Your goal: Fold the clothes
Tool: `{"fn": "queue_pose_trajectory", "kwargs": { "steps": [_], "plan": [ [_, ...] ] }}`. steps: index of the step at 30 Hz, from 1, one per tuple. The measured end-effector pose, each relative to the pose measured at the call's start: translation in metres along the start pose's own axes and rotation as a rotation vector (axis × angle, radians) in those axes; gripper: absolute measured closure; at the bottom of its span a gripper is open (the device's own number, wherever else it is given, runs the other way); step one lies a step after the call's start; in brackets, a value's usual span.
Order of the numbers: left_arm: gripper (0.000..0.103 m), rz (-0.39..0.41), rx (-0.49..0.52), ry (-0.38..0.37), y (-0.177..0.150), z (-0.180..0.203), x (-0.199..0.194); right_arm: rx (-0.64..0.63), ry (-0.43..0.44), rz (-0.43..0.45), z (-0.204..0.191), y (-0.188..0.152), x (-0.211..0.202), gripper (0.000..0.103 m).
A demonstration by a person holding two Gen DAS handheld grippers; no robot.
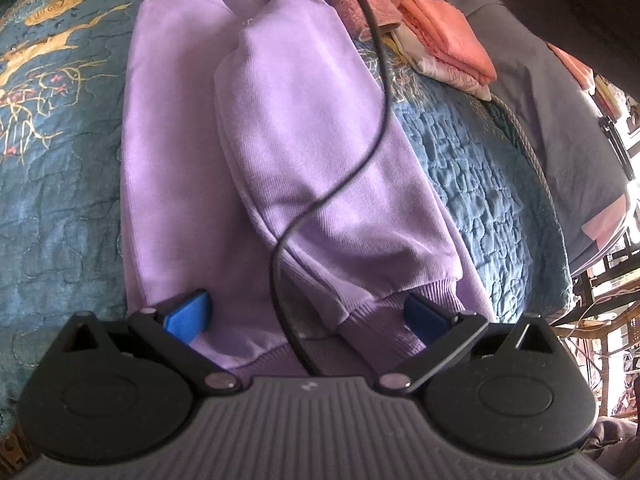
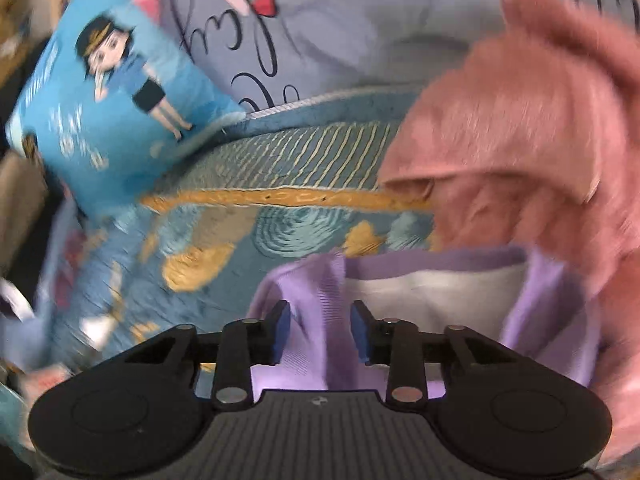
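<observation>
The lilac sweatshirt (image 1: 256, 128) lies on the blue quilt (image 1: 60, 184), sleeve folded across. The left gripper (image 1: 306, 316) spreads wide over its ribbed hem (image 1: 384, 320), holding nothing. The right gripper (image 2: 319, 330), half closed, straddles a raised fold at the neckline (image 2: 312, 280); a firm grip cannot be confirmed through the blur.

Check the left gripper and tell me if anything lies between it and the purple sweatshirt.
A black cable drapes across the purple sweatshirt, running down between the open left gripper fingers. Otherwise nothing visible blocks the hem.
</observation>
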State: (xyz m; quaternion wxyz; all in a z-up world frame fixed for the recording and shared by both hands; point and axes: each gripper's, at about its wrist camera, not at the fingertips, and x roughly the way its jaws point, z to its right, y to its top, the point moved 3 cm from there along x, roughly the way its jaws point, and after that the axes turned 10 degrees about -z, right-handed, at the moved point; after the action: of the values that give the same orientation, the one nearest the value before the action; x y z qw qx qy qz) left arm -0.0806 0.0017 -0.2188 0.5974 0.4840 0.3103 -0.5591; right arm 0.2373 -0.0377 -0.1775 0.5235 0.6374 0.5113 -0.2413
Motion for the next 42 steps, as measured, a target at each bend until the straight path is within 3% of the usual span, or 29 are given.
{"fn": "queue_pose_trajectory", "kwargs": {
  "steps": [1, 4, 9, 11, 16, 18, 21, 22, 24, 29, 31, 33, 37, 40, 42],
  "plan": [
    [0.000, -0.001, -0.001, -0.001, 0.002, 0.002, 0.003, 0.009, 0.019, -0.008, 0.001, 0.000, 0.003, 0.077],
    [0.000, -0.003, 0.001, -0.003, 0.002, 0.002, 0.003, 0.009, -0.005, -0.042, 0.000, 0.000, 0.011, 0.101],
    [0.000, -0.004, 0.006, 0.002, 0.002, 0.004, 0.006, -0.004, -0.171, 0.003, 0.002, 0.007, 0.011, 0.101],
    [0.000, -0.004, 0.009, 0.005, 0.002, 0.006, 0.008, -0.039, -0.247, -0.027, 0.005, 0.006, 0.024, 0.101],
    [0.000, -0.002, 0.012, 0.007, 0.003, 0.008, 0.010, 0.000, -0.270, -0.094, 0.013, 0.011, 0.038, 0.101],
    [0.000, -0.004, 0.012, 0.007, 0.004, 0.008, 0.011, 0.002, -0.249, -0.089, 0.012, 0.016, 0.029, 0.097],
    [0.000, -0.004, 0.010, 0.009, 0.005, 0.010, 0.012, 0.055, -0.231, 0.065, 0.011, 0.019, -0.008, 0.089],
    [0.000, -0.004, 0.010, 0.009, 0.005, 0.009, 0.011, 0.061, -0.235, 0.102, 0.010, 0.018, -0.019, 0.085],
    [0.000, -0.005, 0.009, 0.008, 0.004, 0.009, 0.010, 0.037, -0.237, 0.145, 0.008, 0.014, -0.038, 0.084],
    [0.000, -0.004, 0.008, 0.006, 0.005, 0.010, 0.012, -0.014, -0.331, 0.224, 0.023, -0.008, -0.077, 0.064],
    [0.000, -0.004, 0.010, 0.009, 0.005, 0.011, 0.013, 0.007, -0.368, 0.219, 0.043, -0.018, -0.083, 0.063],
    [0.000, -0.003, 0.013, 0.013, 0.005, 0.013, 0.013, 0.065, -0.352, 0.180, 0.063, -0.025, -0.084, 0.063],
    [0.000, -0.004, 0.015, 0.016, 0.006, 0.014, 0.013, 0.230, -0.233, 0.137, 0.096, -0.032, -0.082, 0.062],
    [0.000, -0.005, 0.016, 0.018, 0.006, 0.016, 0.014, 0.274, -0.223, 0.100, 0.101, -0.034, -0.069, 0.062],
    [0.000, -0.006, 0.017, 0.019, 0.007, 0.017, 0.016, 0.301, -0.185, 0.075, 0.101, -0.034, -0.059, 0.080]
  ]
}}
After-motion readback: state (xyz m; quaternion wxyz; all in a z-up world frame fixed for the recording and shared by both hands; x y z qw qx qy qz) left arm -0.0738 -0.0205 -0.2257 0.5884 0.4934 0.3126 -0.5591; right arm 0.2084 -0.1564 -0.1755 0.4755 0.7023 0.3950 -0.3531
